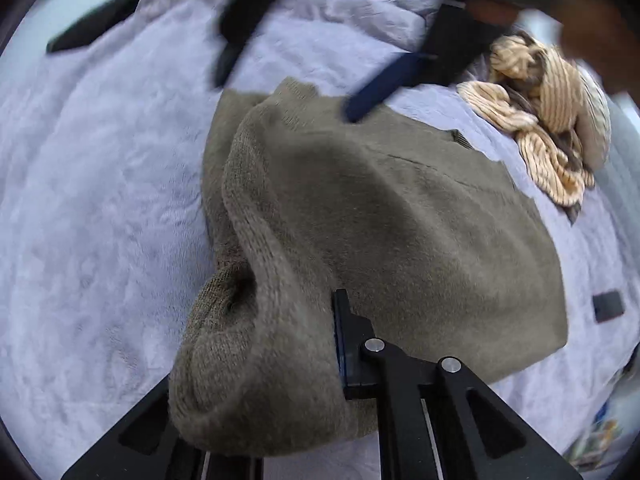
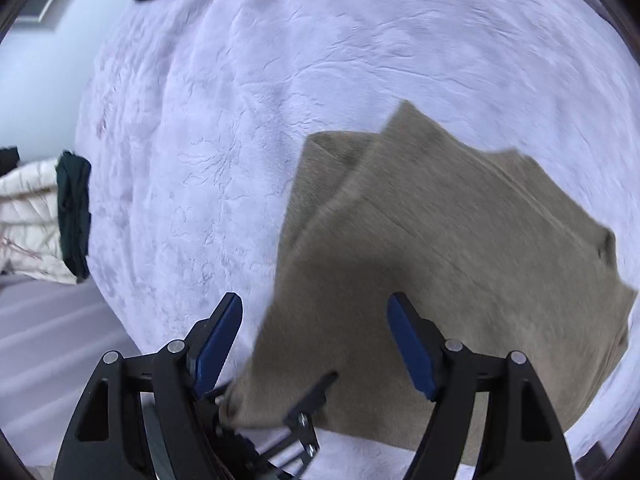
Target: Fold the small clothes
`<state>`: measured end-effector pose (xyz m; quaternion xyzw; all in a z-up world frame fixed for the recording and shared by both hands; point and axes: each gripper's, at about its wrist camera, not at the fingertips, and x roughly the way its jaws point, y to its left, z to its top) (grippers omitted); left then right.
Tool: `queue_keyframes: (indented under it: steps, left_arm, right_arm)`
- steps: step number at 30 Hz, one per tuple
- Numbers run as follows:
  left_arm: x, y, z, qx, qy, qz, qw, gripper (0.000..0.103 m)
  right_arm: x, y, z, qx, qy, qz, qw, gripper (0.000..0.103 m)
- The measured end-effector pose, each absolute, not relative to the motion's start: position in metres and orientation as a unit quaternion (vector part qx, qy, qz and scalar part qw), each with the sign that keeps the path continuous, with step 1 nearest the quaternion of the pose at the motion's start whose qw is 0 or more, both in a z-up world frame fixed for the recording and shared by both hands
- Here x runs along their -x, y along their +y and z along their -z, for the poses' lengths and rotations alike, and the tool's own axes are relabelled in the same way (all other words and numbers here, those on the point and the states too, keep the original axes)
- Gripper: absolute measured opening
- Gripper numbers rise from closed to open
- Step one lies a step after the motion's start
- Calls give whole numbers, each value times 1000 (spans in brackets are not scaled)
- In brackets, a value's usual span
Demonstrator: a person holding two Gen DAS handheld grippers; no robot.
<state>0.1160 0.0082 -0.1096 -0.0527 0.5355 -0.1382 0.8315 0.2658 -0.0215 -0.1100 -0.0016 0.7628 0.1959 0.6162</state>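
An olive-brown knit garment (image 1: 400, 220) lies partly folded on the lavender blanket (image 1: 100, 200). My left gripper (image 1: 328, 320) is shut on a bunched fold of the garment's near edge. One black finger (image 1: 348, 344) shows, and the knit hides the other. My right gripper (image 1: 284, 96), blurred, hovers over the garment's far edge with its blue pads apart. In the right wrist view the right gripper (image 2: 316, 344) stands open above the garment (image 2: 440, 260), nothing between its fingers. The left gripper's black frame (image 2: 304, 412) shows below, at the garment's corner.
A crumpled orange-and-brown striped garment (image 1: 548, 120) lies at the far right of the blanket. A small dark flat object (image 1: 608, 306) sits to the right. A dark green cloth (image 2: 74, 216) hangs by a white quilted thing (image 2: 28, 220) off the bed's left edge.
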Motion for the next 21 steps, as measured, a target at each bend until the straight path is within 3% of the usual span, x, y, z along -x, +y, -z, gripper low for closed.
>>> queue_keyframes:
  steps: [4, 16, 17, 18, 20, 21]
  left_arm:
    - [-111, -3, 111, -6, 522, 151, 840, 13]
    - [-108, -1, 116, -15, 521, 164, 838, 13]
    - [-108, 1, 115, -12, 521, 165, 837, 13]
    - [-109, 2, 113, -7, 523, 166, 836, 13]
    - [-113, -2, 108, 0, 519, 170, 837, 13]
    - [-114, -4, 103, -1, 517, 174, 838, 13]
  right_arm:
    - [-277, 11, 135, 49, 793, -198, 574, 81]
    - [-254, 70, 197, 252, 816, -166, 492, 82]
    - [-253, 71, 196, 262, 811, -165, 496, 68]
    - [-252, 69, 193, 276, 803, -159, 504, 33]
    - [-255, 55, 179, 264, 788, -156, 534, 18]
    - [-257, 45, 172, 235, 791, -159, 543, 18]
